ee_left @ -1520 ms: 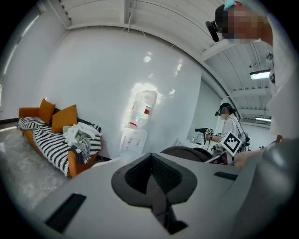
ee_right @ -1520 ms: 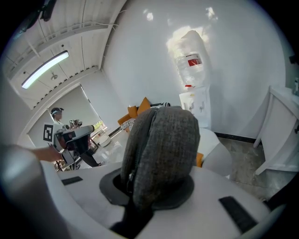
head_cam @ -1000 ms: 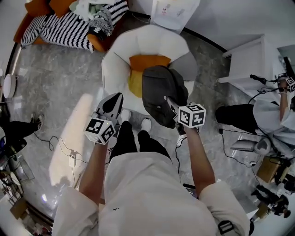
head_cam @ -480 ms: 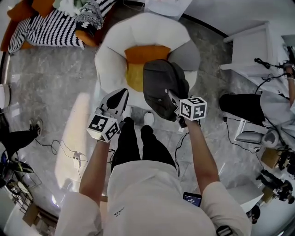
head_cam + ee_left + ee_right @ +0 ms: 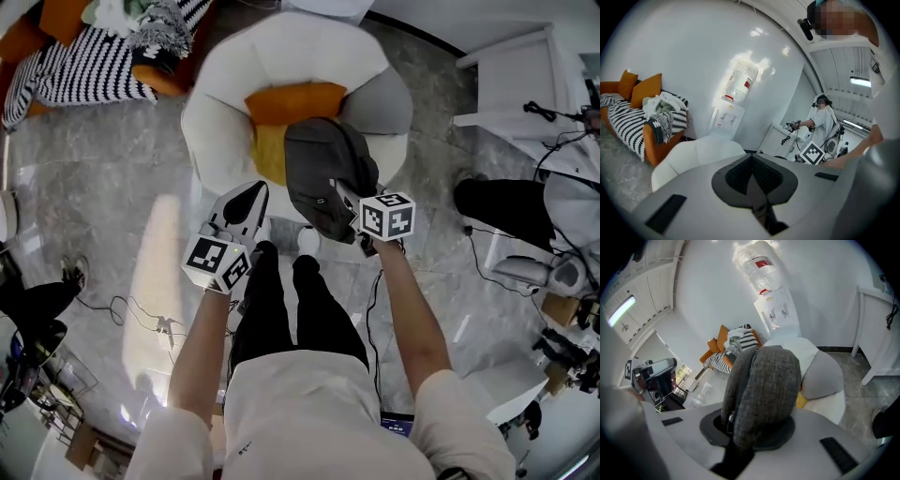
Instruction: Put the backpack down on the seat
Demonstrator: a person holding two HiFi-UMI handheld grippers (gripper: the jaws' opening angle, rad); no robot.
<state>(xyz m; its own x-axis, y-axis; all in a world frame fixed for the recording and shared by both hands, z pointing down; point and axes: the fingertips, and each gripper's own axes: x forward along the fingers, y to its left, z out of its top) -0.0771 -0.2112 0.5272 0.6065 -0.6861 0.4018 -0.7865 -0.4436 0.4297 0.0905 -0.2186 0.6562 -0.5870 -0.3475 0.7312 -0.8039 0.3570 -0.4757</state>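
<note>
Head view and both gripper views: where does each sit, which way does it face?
Head view: on the person's head, facing steeply down at the white armchair; arms, torso, legs, left gripper and right gripper show.
Left gripper view: on the left gripper, facing across the room at the water dispenser; its shut, empty jaws and the person's right forearm show.
Right gripper view: on the right gripper, facing down over the backpack clamped in its jaws; no body shows.
Shared: both gripper views show that dispenser and armchair.

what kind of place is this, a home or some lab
Probably a lounge corner staged in a lab or office: a white armchair and orange sofa stand near a water dispenser, while cables trail across the floor.
</note>
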